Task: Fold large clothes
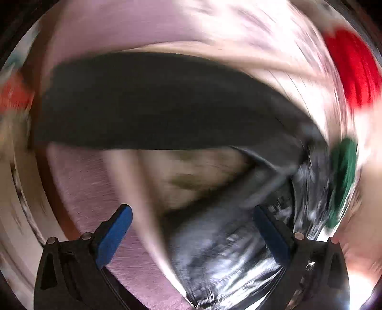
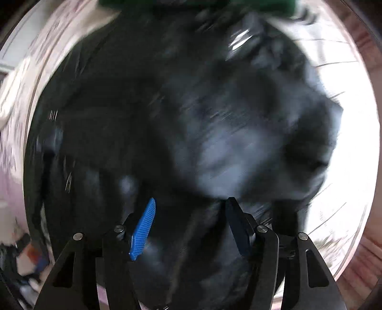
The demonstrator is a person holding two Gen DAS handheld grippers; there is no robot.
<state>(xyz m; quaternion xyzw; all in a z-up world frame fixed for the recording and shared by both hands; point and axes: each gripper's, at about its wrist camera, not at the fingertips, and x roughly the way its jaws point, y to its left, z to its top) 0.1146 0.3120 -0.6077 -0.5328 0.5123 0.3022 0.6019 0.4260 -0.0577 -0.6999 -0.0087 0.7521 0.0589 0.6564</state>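
Observation:
Both views are heavily motion-blurred. A large dark grey garment [image 1: 152, 100] stretches across the left wrist view, over a pink surface [image 1: 95, 190]. Shiny dark fabric [image 1: 226, 257] bunches low in that view between my left gripper's fingers. My left gripper [image 1: 191, 214] is open, its blue pads wide apart. In the right wrist view the dark garment [image 2: 191, 119] fills most of the frame. My right gripper [image 2: 191, 205] is open, with dark fabric lying between and beyond its blue pads; I cannot tell whether the pads touch it.
A red blurred object [image 1: 353, 69] sits at the upper right and a green one [image 1: 341, 181] at the right in the left wrist view. A green strip [image 2: 191, 4] shows at the top of the right view. Clutter [image 2: 26, 262] lies at lower left.

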